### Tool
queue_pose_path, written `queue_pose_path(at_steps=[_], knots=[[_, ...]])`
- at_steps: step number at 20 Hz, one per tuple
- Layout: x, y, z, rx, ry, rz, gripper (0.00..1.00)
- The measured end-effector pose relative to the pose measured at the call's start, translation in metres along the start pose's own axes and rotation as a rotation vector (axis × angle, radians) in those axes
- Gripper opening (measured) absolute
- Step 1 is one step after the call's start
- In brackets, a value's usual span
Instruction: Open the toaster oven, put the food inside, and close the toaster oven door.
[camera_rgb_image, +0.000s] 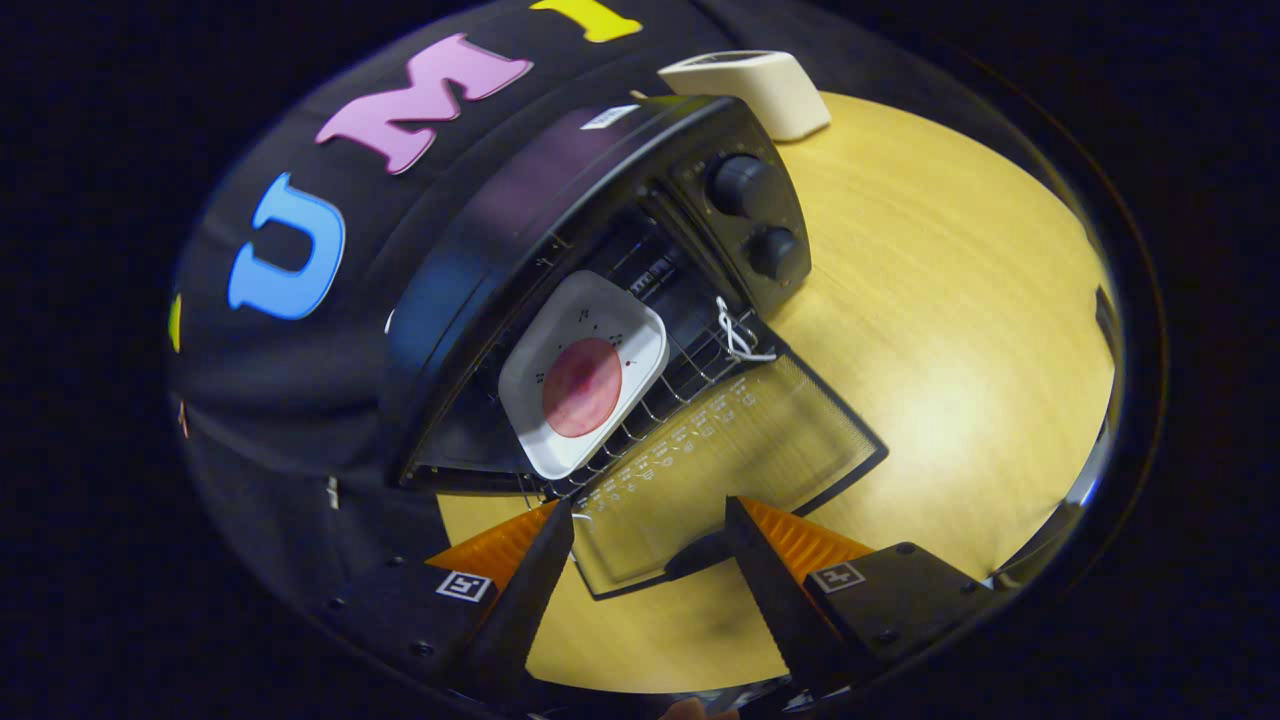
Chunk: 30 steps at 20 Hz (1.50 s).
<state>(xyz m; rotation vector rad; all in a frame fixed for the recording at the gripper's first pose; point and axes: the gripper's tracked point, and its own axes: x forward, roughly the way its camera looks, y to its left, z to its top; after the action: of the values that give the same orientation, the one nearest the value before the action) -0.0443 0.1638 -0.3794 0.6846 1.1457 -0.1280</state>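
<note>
A black toaster oven (500, 250) stands on the wooden table, its glass door (720, 470) folded down flat toward me. On the wire rack (690, 370) inside sits a white square plate (585, 385) with a round red slice of food (582, 387) on it. My gripper (650, 525) hovers just above the door's front edge, open, with nothing between the fingers. The door's dark handle (700, 555) shows between the fingertips. Each finger (545, 560) is black with an orange ribbed side.
Two black knobs (745, 185) sit on the oven's control panel. A cream-coloured box (760, 90) stands behind the oven. The light wooden table (950, 300) stretches out beside the oven. A white twist of wire (735, 335) hangs on the rack's corner.
</note>
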Motion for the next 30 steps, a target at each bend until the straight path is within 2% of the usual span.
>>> queue_pose_path(at_steps=[6, 9, 12, 18, 25, 30], knots=[[-0.017, -0.016, -0.01, -0.388, -0.051, -0.045, 0.99], [-0.014, -0.026, -0.039, -0.495, 0.02, -0.061, 0.99], [-0.006, -0.033, -0.07, -0.517, 0.122, -0.065, 0.99], [0.017, -0.048, -0.099, -0.539, 0.238, -0.136, 1.0], [0.047, -0.058, -0.103, -0.547, 0.249, -0.232, 0.99], [0.053, -0.058, -0.091, -0.542, 0.213, -0.254, 1.0]])
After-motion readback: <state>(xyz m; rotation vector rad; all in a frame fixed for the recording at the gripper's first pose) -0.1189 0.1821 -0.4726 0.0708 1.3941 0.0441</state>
